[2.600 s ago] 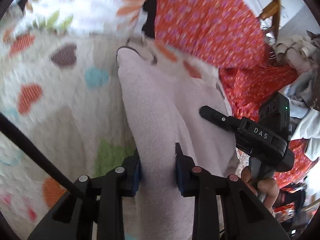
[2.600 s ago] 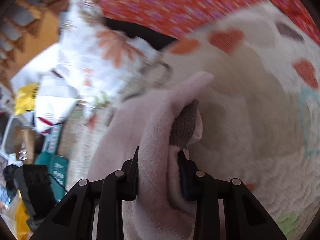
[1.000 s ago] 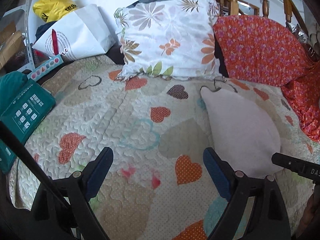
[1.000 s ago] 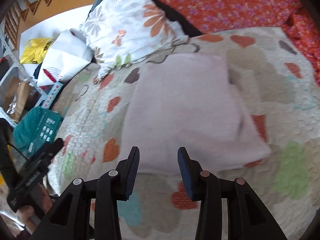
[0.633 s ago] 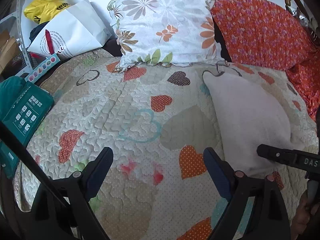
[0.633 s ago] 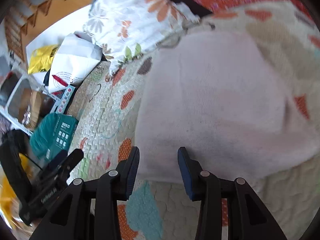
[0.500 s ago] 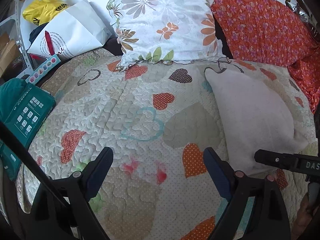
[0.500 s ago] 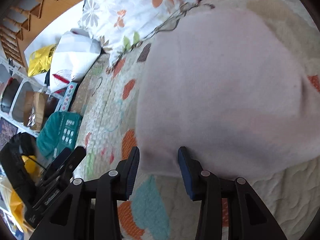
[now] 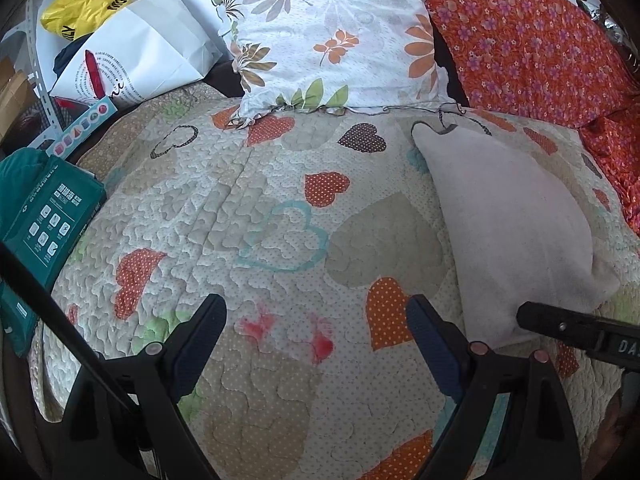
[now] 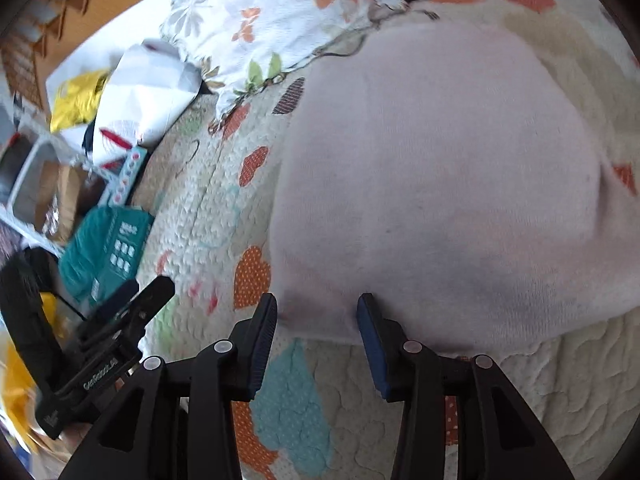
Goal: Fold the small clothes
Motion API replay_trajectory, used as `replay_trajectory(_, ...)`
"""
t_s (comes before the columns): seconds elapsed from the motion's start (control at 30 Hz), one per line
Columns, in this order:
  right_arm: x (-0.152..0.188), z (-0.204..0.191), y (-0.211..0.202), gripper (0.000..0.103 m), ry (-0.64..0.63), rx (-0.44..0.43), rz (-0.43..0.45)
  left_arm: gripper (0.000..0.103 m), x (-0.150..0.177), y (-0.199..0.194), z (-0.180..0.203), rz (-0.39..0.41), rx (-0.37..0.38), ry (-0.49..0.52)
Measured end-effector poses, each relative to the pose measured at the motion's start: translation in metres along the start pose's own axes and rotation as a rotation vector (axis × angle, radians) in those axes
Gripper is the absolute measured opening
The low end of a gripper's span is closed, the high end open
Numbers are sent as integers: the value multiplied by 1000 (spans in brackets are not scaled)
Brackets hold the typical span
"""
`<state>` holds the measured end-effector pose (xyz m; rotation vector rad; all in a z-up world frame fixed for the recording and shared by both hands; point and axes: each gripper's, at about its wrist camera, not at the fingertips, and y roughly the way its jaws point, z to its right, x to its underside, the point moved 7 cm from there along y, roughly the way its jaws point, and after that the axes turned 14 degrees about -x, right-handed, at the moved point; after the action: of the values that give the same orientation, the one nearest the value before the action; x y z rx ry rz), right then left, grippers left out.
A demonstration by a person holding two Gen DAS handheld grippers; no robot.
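The pale pink, soft knit garment [image 9: 508,224] lies flat on the cream quilted bedspread with heart patches [image 9: 248,208]. In the left wrist view it occupies the 2 to 3 o'clock sector; in the right wrist view it fills the centre and the 1 to 3 o'clock area [image 10: 440,184]. It appears folded into a broad, rounded shape; the layers cannot be told apart.

The right gripper [image 10: 316,320] has its jaws parted to a medium gap, nothing between them. The fingertips sit at the near edge of the garment, at 6 o'clock; contact with the cloth cannot be confirmed.

The left gripper [image 9: 316,320] has its jaws spread wide and empty, above bare bedspread at 6 o'clock, well apart from the garment. The right gripper's body enters the left wrist view at 4 o'clock [image 9: 576,332], near the garment's near corner.

At 12 o'clock in the left wrist view, a white cushion with a leaf and flower print [image 9: 332,32] leans at the head of the bedspread. Beside it, at 1 to 2 o'clock, lies an orange-red floral fabric [image 9: 520,40]. At 10 to 11 o'clock stand a white paper bag [image 9: 136,60] and a yellow plastic bag [image 9: 80,12]. A teal box with white icons [image 9: 44,216] rests at 9 o'clock on the bedspread edge.
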<state>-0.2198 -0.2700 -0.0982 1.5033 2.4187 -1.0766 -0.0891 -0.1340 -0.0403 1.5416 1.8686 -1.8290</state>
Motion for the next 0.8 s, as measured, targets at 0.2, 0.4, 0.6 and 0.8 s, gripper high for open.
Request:
replay_trajectory(0.2, -18, 6, -35, 48, -2, 45, 120, 91, 1, 3, 1, -17, 18, -4)
replay_trajectory(0.4, -18, 34, -37, 49, 79, 108, 113, 91, 3, 5, 1, -33, 37, -13)
replay_trajectory(0.6, -25, 12, -50, 50, -26, 155, 155, 91, 3, 5, 3, -45, 58, -17)
replay_trajectory(0.8, -31, 22, -62, 54, -16, 194, 197, 91, 4, 6, 3, -53, 69, -24)
